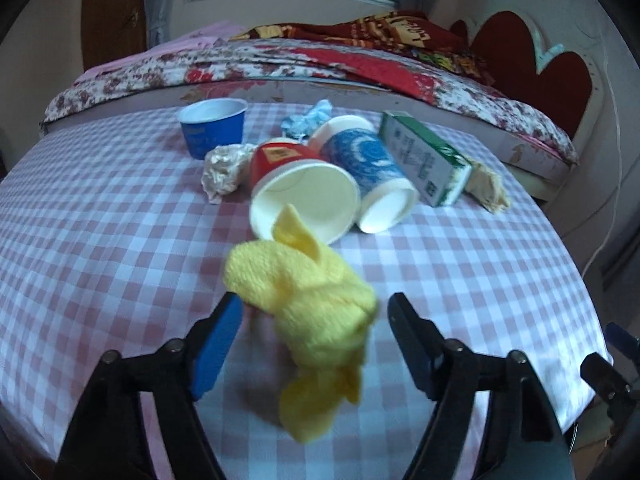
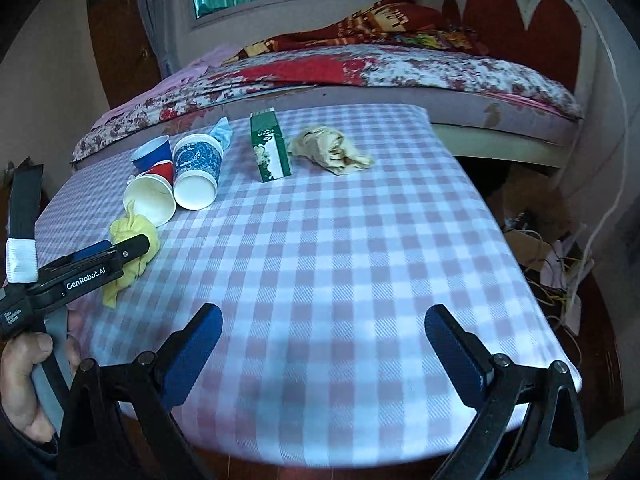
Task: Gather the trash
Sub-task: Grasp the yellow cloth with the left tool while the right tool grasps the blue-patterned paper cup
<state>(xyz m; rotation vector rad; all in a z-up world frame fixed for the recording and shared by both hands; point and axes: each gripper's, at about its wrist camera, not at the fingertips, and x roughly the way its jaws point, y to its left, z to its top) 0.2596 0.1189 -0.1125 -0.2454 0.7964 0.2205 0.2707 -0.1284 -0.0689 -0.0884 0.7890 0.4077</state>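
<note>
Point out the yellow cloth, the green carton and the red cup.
yellow cloth [image 1: 320,300], left wrist view, bunched middle.
green carton [image 2: 270,152], right wrist view, front face.
red cup [image 1: 280,158], left wrist view, red side wall.

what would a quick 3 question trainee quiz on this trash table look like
1. True or false: the left gripper is shut on the yellow cloth.
2. Which object lies closest to the green carton?
A. crumpled tan paper
B. blue tub
C. crumpled white paper
3. Fill in: the red paper cup and the blue patterned paper cup both lie on their ____ on the checked tablecloth.

Key:
1. False. Its jaws stand open on either side of the cloth.
2. A
3. sides, mouths toward the cameras.
</note>
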